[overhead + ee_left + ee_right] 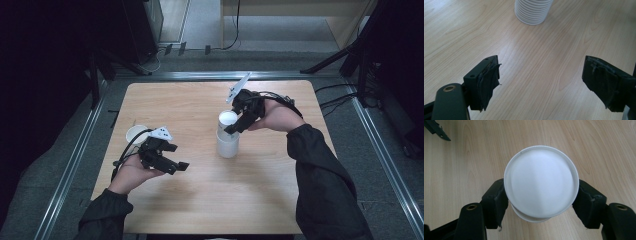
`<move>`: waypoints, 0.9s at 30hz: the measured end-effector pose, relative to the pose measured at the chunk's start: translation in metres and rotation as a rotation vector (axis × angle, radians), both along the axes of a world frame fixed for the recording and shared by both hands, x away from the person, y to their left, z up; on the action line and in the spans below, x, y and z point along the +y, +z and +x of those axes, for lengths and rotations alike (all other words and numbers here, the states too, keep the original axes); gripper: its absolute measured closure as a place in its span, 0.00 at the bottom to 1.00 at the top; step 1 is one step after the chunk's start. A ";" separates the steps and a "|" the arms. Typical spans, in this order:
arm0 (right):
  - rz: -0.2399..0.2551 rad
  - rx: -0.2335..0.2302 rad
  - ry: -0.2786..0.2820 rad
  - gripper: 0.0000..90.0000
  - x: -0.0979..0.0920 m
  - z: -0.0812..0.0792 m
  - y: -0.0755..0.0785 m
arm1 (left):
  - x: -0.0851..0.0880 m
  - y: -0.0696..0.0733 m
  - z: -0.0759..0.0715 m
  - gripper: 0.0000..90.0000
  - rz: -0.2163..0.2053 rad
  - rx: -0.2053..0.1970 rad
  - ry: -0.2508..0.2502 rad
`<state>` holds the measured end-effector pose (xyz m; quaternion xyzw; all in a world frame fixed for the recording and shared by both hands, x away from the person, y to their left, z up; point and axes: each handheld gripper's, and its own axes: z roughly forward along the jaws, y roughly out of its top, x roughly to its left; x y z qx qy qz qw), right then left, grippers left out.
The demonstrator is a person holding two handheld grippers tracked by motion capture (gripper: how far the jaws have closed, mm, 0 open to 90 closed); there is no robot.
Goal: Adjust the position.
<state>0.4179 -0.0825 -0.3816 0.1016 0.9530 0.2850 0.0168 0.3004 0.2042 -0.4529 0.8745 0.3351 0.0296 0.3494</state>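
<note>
The right gripper (541,202) is clenching the top cup (541,181) of the stack (228,142) at table centre. The left gripper (167,161), released, is idling at eight o'clock; one separated cup (135,134) is lying beyond it, many remaining.

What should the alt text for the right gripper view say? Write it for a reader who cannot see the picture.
A white paper cup, upside down with its flat base toward the camera, sits clamped between the two black jaws of the right gripper. Another cup's rim peeks out just beneath it, and the light wooden table lies behind.
</note>
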 end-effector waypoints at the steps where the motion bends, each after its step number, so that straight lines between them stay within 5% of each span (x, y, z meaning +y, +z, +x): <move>1: 0.002 -0.002 0.002 0.38 0.000 0.000 0.001 | 0.000 0.000 0.000 0.16 -0.002 0.000 -0.002; 14: 0.010 -0.002 -0.016 0.38 -0.001 -0.001 0.020 | 0.003 0.001 0.000 0.16 -0.008 -0.009 -0.003; 27: 0.019 -0.029 -0.026 0.38 -0.004 -0.011 0.057 | 0.005 0.000 0.002 0.16 -0.025 -0.004 0.004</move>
